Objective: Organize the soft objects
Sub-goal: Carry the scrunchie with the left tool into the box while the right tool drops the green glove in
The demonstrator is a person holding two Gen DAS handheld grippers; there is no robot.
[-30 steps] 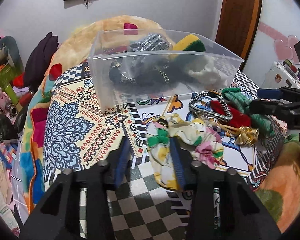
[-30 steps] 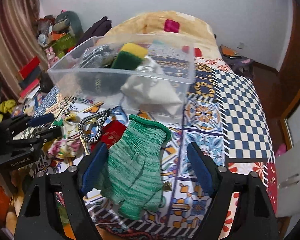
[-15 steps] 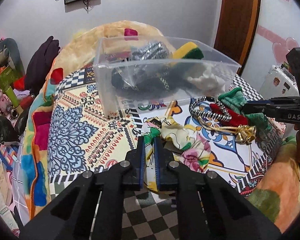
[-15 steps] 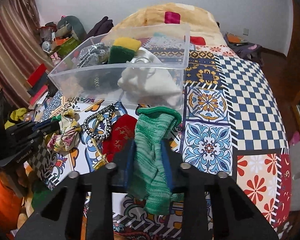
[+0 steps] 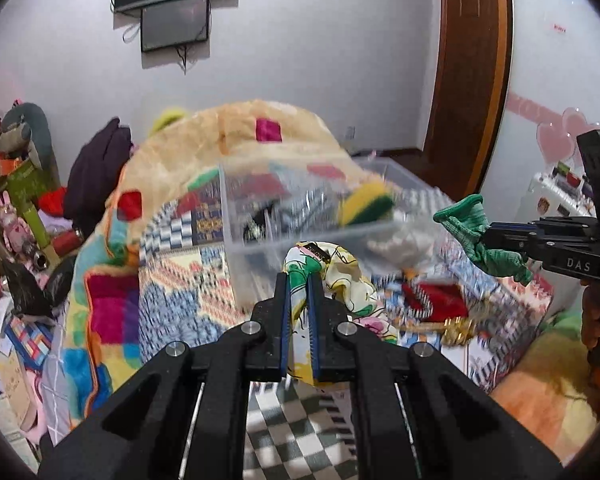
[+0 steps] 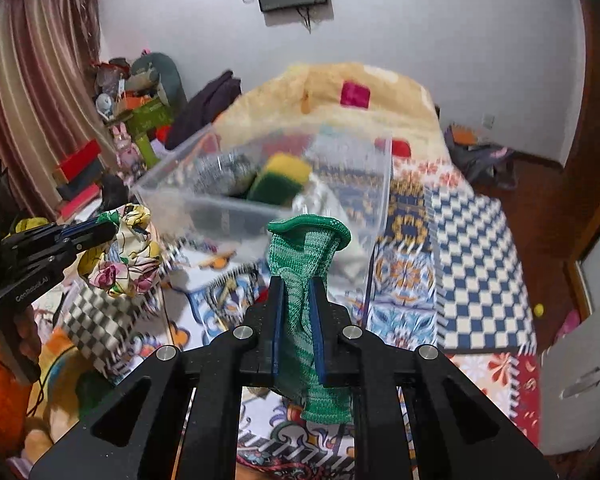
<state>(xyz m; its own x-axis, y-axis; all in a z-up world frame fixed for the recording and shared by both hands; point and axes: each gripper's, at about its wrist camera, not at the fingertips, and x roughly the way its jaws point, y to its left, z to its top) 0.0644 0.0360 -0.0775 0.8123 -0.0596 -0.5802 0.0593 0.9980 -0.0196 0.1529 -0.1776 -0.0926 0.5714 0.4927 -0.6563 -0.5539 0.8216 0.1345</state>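
My left gripper (image 5: pixel 299 280) is shut on a floral cloth (image 5: pixel 336 276) and holds it in the air in front of the clear plastic bin (image 5: pixel 260 256). My right gripper (image 6: pixel 296 284) is shut on a green knit glove (image 6: pixel 306 248), lifted off the bed near the bin (image 6: pixel 204 204). The glove (image 5: pixel 476 232) and the right gripper also show at the right of the left wrist view. The cloth (image 6: pixel 124 256) shows at the left of the right wrist view. A yellow-green sponge (image 6: pixel 278 180) and white fabric lie in the bin.
A red pouch (image 5: pixel 432 300), a striped cord and a gold tassel (image 5: pixel 456 326) lie on the patterned bedspread (image 6: pixel 472 248) right of the bin. A fluffy blanket (image 5: pixel 228 136) is heaped behind it. Cluttered shelves (image 5: pixel 16 200) stand at the left.
Both grippers closed on their items, the left on the floral cloth, the right on the green glove, and lifted them off the bed toward the bin.
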